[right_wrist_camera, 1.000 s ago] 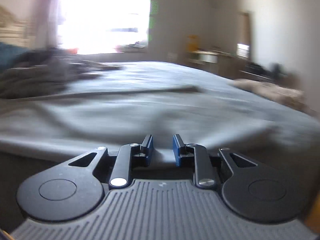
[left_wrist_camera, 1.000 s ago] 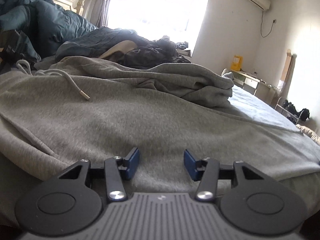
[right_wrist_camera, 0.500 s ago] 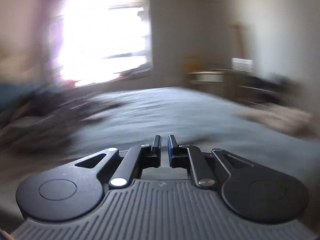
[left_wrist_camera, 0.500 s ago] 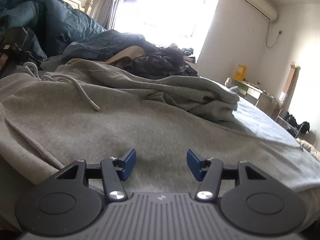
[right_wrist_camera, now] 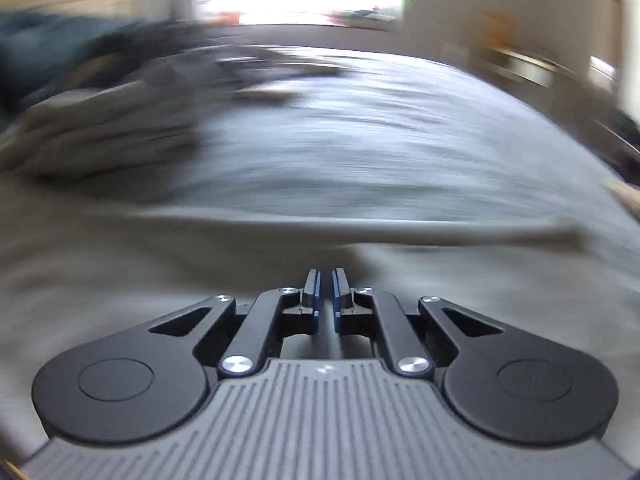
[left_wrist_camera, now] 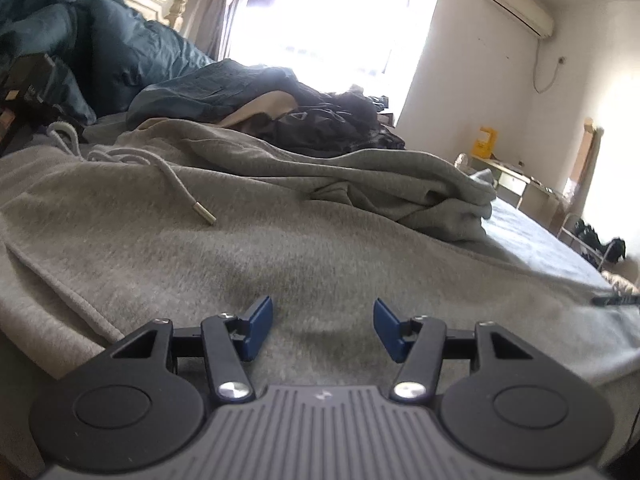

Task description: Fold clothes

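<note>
Hovering half-open and empty, my left claw [left_wrist_camera: 323, 328] sits low over the grey hoodie [left_wrist_camera: 280, 248] spread across the bed [left_wrist_camera: 540, 236]. My right claw [right_wrist_camera: 326, 296] is pinched shut on nothing, its view blurred. I judge I'm between folds; next, take hold of the hem.

Left tongs [left_wrist_camera: 323, 328] gape above the grey hoodie [left_wrist_camera: 280, 240]; its drawstring [left_wrist_camera: 182, 192] lies loose.
</note>
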A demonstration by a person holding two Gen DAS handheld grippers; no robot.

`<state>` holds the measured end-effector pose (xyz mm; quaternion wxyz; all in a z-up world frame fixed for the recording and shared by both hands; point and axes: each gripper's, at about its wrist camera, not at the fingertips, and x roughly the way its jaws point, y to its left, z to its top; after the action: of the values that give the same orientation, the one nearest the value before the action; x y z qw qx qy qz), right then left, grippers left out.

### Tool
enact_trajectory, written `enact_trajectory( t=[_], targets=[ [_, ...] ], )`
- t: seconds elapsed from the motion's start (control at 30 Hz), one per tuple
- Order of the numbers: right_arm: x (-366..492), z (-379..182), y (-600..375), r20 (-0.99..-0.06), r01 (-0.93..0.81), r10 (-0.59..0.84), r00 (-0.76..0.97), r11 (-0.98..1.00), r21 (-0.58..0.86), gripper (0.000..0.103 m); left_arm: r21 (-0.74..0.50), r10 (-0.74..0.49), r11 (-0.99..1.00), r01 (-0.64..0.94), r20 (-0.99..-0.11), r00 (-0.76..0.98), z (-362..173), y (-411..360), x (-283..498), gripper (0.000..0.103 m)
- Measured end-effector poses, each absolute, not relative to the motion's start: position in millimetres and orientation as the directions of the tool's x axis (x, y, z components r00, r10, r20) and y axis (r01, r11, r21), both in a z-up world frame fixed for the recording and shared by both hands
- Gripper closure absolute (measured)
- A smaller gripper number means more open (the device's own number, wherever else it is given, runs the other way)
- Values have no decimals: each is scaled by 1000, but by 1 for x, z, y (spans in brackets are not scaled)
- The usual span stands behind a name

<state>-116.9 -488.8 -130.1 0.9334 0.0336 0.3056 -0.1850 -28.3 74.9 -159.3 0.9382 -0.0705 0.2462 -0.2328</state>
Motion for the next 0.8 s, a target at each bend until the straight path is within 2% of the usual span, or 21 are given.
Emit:
enact_trajectory(
  t=[0.2,0.3,0.4,0.47,0.57,0.67,0.77,0.8],
  targets=[
    [-147,-129,-605,-594,637,-552,585,766,-84,99,-225,-461,888,402,-435,774,-159,72,-28,45],
    [-151,-119,-616,-586,707,-600,544,704,-65,94,-215,-456,890,403,-441,773,-159,71,-28,45],
    [-140,-108,-590,-562,600,-473,678,798,52,94,-207,-452,892,403,-450,770,-157,70,-27,45],
    [-120,-108,-567,-576,503,-374,727,861,75,94,-207,-450,893,400,-455,769,-156,70,-26,45],
    [-90,-116,-565,-636,471,-318,703,879,82,94,-212,-447,894,394,-456,769,-156,70,-26,45],
    [-94,-126,-603,-677,618,-432,595,785,42,98,-219,-448,894,391,-458,768,-156,71,-25,45],
    [-132,-110,-629,-650,757,-597,470,651,-51,92,-235,-463,886,399,-461,757,-155,74,-23,44],
    [-150,-101,-626,-635,752,-596,491,658,-36,92,-241,-469,883,402,-461,754,-155,75,-22,44]
  ],
)
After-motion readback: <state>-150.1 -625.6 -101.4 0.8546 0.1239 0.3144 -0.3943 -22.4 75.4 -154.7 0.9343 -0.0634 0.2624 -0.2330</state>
